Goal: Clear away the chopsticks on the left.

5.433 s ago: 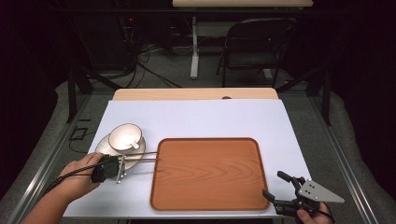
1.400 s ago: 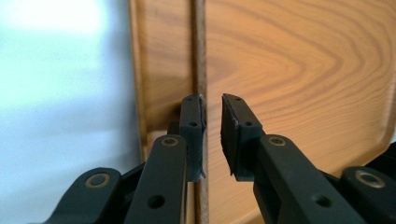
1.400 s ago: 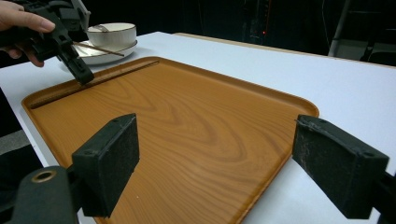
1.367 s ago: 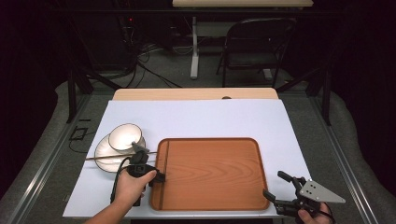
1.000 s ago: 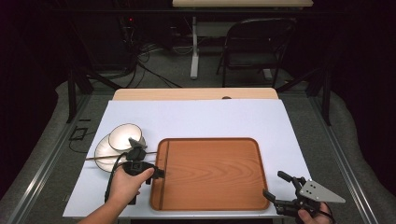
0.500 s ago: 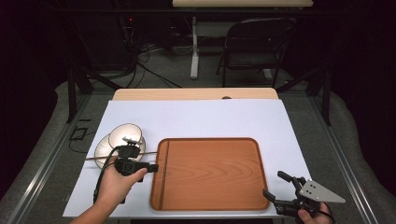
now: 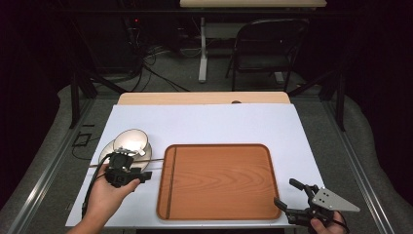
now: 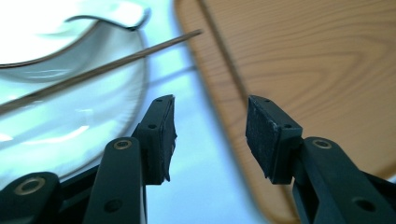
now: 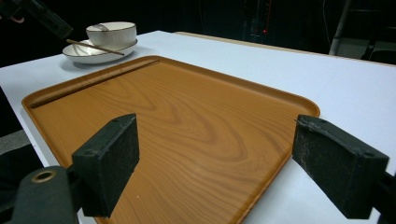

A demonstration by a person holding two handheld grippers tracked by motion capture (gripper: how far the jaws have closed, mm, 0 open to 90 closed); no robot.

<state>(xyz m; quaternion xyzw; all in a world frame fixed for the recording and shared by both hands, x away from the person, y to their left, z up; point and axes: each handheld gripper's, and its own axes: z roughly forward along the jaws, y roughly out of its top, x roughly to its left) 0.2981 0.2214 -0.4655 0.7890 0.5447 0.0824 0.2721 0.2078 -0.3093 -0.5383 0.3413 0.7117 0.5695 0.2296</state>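
The left gripper (image 7: 127,169) is sitting between the plate (image 7: 108,152) and the tray (image 7: 217,181) now, jaws parted a moderate way with nothing between them. A second and a half ago it was right at the tray's left edge, jaws over the rim, and it's been pulling back toward the dishes since. Five seconds back it was way out on the far-left side of the plate, so it's gone in and come partway out.

From the left gripper view, the pads (image 8: 161,135) are hanging over bare tabletop, with the tray (image 8: 308,74) edge at the right and the plate (image 8: 79,116) at the left. One chopstick (image 8: 107,63) is lying across the plate, its tip poking out toward the tray.

The bowl (image 7: 130,141) is sitting on the plate just behind the gripper; the stack isn't shifting at all.

The right gripper (image 7: 297,197) is parked at the tray's near-right corner, jaws spread wide and empty, same spot in every frame. The tray (image 9: 154,121) is lying flat on the white table (image 7: 209,122), a second chopstick (image 7: 169,183) inside along its left rim.
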